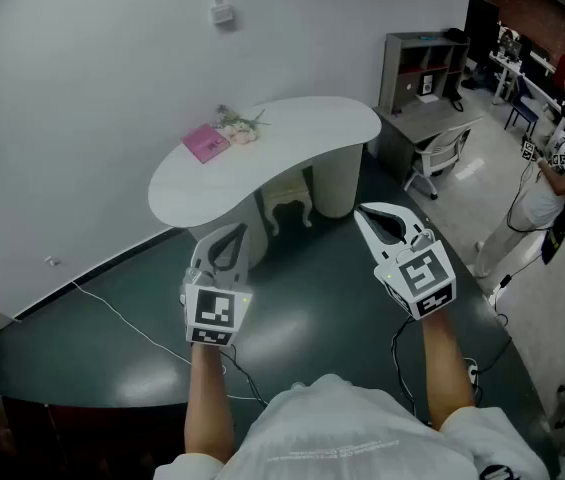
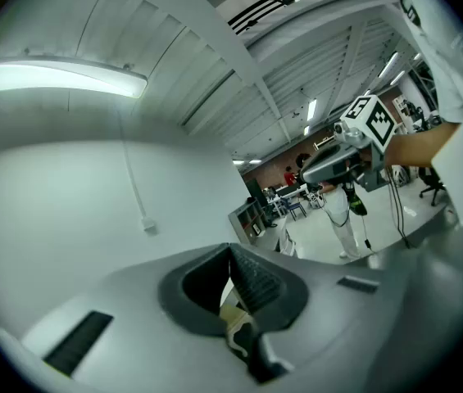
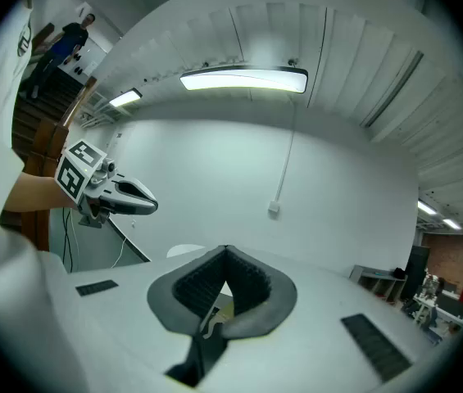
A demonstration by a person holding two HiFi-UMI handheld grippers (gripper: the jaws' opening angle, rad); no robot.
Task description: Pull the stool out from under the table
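Under the bench (image 1: 302,138) stands the stool (image 1: 287,200); left hand-held gripper (image 1: 225,233) and right hand-held gripper (image 1: 364,214) hover nearby, both clenched empty.

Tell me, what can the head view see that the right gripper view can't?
Only the head view plainly shows the cream stool under the white table, with the pink book and flowers on top. Only the right gripper view shows the ceiling light and, close up, the right hand-held gripper with jaws shut. Both show the left hand-held gripper and the wall box.
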